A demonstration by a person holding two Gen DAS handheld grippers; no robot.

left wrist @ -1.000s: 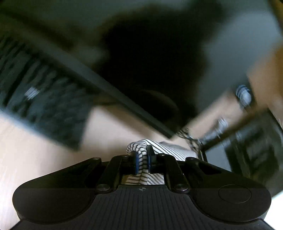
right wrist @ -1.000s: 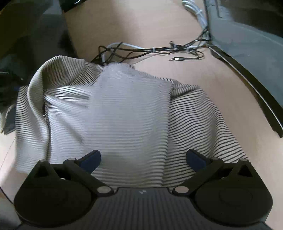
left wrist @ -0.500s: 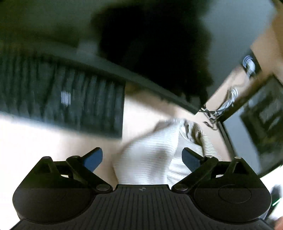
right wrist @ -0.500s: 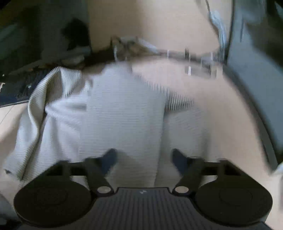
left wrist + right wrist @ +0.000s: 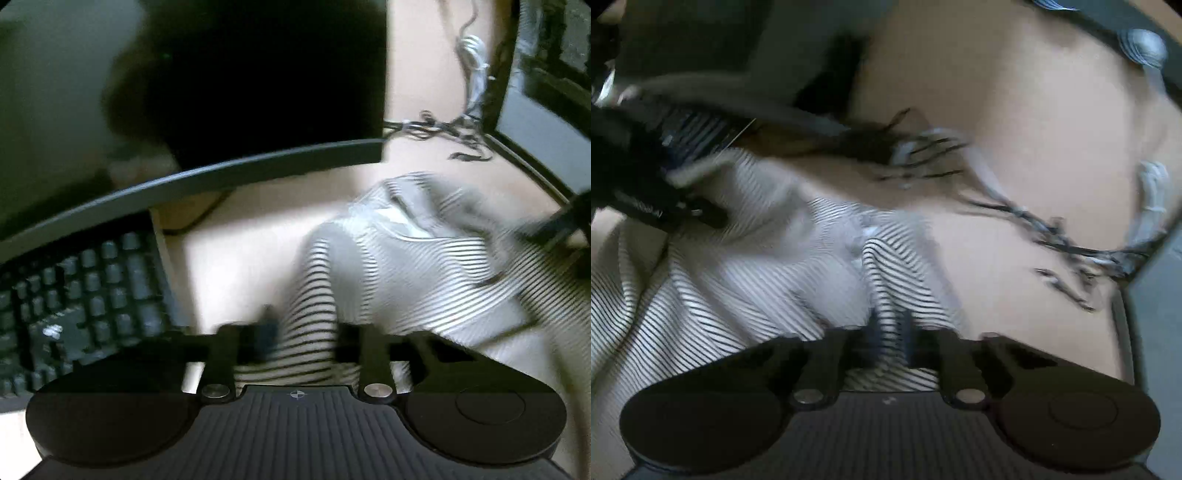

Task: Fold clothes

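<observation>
In the left wrist view we see our left gripper (image 5: pixel 303 332) at the bottom centre of the frame, its jaws drawn partly in around a bunched, boldly striped fold of the striped shirt (image 5: pixel 413 266); the fingers are smeared by motion, so we cannot tell whether they actually pinch the cloth or only flank it. Beyond the jaws the shirt spreads to the right of centre in rumpled ridges on the pale wooden desk (image 5: pixel 229 266). To the left of the shirt, at the left edge of the frame, lies a black keyboard (image 5: pixel 85 291), and above it a monitor (image 5: pixel 207 92) fills the upper left, its dark lower edge curving across the middle. A tangle of cables (image 5: pixel 443 129) sits at the upper right. In the right wrist view our right gripper (image 5: pixel 891 338) sits at the bottom centre with its jaws nearly closed, a narrow striped fold of the same shirt (image 5: pixel 738 258) caught between the blue pads (image 5: pixel 907 332). The rest of the cloth lies across the lower left and centre of that frame, with the left gripper showing as a dark shape on it at the left edge. Farther off, cables (image 5: pixel 1052 240) trail over the bare desk (image 5: pixel 1015 110) toward the right edge.
</observation>
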